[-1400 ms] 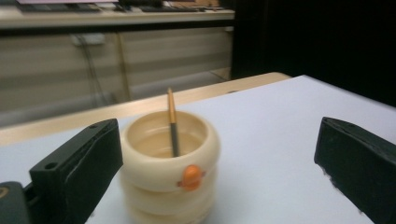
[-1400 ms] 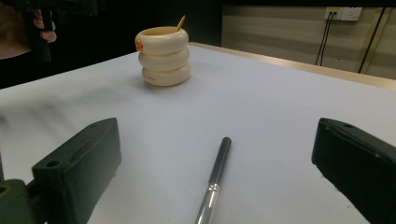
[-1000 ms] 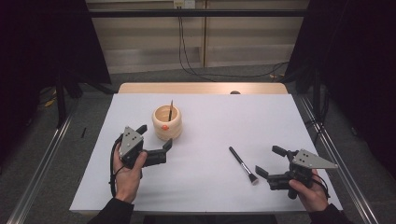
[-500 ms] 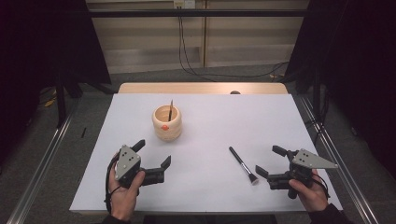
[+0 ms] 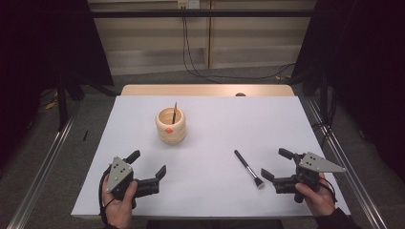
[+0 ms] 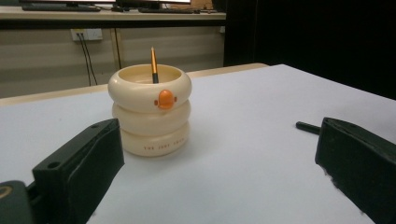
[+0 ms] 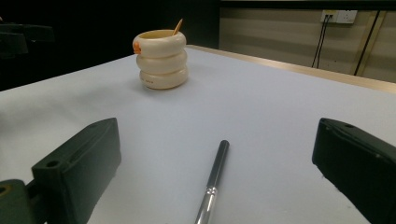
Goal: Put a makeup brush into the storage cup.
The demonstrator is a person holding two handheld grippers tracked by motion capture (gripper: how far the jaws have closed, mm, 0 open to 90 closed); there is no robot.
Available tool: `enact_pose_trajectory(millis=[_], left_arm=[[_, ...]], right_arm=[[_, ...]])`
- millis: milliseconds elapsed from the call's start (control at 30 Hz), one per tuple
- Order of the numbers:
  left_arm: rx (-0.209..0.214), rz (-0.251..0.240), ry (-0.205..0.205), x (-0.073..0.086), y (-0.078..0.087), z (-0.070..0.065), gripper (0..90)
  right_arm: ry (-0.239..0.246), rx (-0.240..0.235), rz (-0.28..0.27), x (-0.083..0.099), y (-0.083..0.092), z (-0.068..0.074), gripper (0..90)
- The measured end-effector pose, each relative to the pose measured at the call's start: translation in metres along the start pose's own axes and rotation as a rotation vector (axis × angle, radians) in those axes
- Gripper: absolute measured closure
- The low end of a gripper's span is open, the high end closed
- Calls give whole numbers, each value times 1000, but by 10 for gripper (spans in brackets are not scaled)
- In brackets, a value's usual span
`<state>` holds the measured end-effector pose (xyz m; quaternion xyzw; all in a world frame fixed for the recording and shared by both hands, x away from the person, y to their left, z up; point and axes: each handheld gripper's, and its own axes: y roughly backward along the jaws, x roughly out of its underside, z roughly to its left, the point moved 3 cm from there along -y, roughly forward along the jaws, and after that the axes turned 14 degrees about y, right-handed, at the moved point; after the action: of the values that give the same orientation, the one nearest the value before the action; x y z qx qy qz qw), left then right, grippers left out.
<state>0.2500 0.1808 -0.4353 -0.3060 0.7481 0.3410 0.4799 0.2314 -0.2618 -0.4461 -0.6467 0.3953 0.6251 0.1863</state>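
A cream holder (image 5: 171, 126) made of three stacked rings, with an orange dot, stands left of the table's middle. A thin stick (image 5: 175, 113) leans inside it. A black-handled brush (image 5: 248, 168) with a silver ferrule lies flat at the front right. My left gripper (image 5: 149, 162) rests near the front left edge, open and empty, its jaws facing the holder (image 6: 152, 116) from well short of it. My right gripper (image 5: 273, 162) sits at the front right, open, just right of the brush's head. In the right gripper view the brush (image 7: 215, 179) lies between the spread jaws, untouched.
The white table (image 5: 215, 119) has a wooden strip along its far edge. Metal rails run along the floor on both sides. Cables hang down the back wall. In the right gripper view the holder (image 7: 162, 58) stands far off at the upper left.
My left gripper has drawn back from beside the holder toward the table's front edge, staying open. The right gripper and the brush have not moved.
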Motion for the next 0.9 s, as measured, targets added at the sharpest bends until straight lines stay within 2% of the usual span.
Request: enact_pose_trajectory(millis=[200, 400, 500, 567, 633, 900], left_arm=[[13, -1, -40, 0, 1, -3, 10], [21, 3, -17, 0, 1, 0, 9], [24, 13, -33, 1, 1, -2, 6], [28, 14, -17, 1, 0, -3, 8], [24, 19, -24, 0, -1, -2, 6], [6, 7, -21, 0, -1, -1, 7]], right_arm=[[4, 7, -8, -1, 1, -2, 13], [16, 20, -12, -6, -3, -5, 10], [29, 31, -11, -8, -5, -9, 11], [34, 37, -12, -11, -7, -10, 11], [30, 47, -20, -14, -10, -14, 11], [39, 35, -19, -23, -29, -22, 10]])
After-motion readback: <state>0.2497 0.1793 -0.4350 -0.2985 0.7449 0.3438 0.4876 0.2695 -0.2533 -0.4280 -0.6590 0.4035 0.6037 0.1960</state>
